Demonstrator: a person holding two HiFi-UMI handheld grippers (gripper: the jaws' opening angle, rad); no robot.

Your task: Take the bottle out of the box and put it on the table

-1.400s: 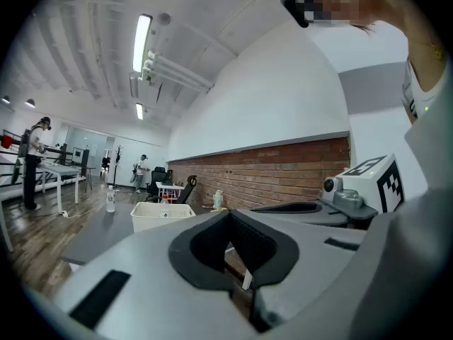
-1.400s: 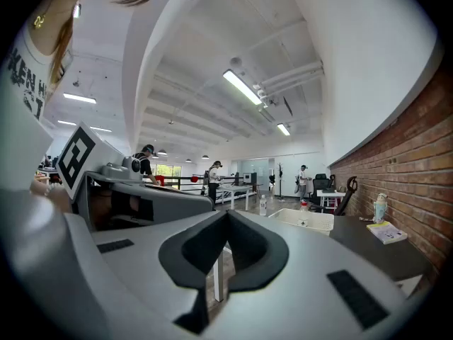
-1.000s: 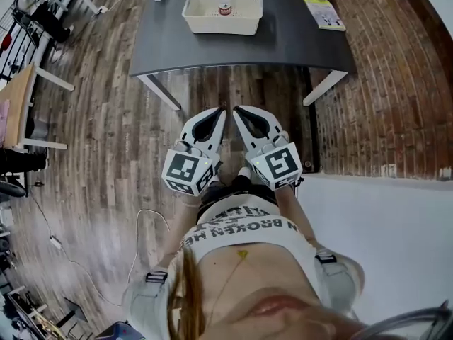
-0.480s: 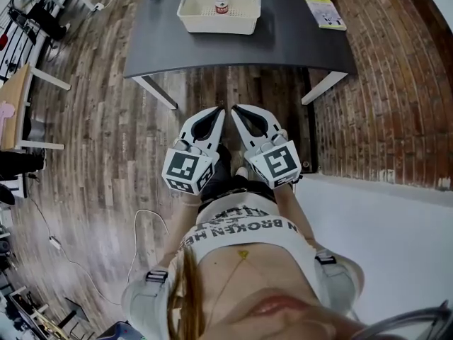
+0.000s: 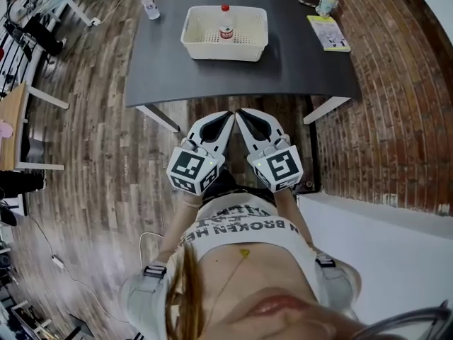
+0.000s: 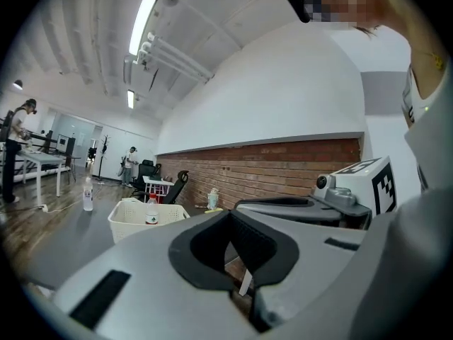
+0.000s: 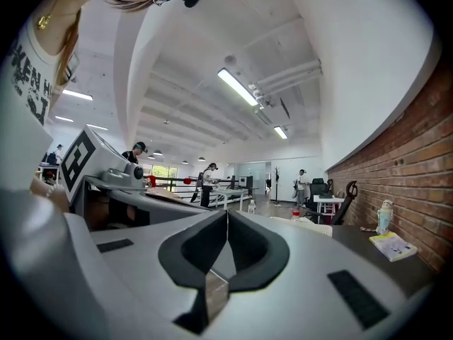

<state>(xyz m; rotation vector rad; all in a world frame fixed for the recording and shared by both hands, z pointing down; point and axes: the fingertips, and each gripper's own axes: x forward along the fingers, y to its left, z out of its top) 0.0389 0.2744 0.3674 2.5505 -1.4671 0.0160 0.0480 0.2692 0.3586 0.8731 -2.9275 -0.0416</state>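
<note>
Edged closer to table, left gripper and right gripper both clenched empty, bottle in box far ahead, well apart

The left gripper and right gripper are now much nearer the table, almost at its front edge, than a second ago.

You've got two grippers, two bottles, and one each of the rest.
In your hands you hold the left gripper and the right gripper. Ahead of you there is one dark table and one white box. The two bottles are the red-capped bottle and a clear bottle. You also have one yellow booklet and one pale container.
</note>
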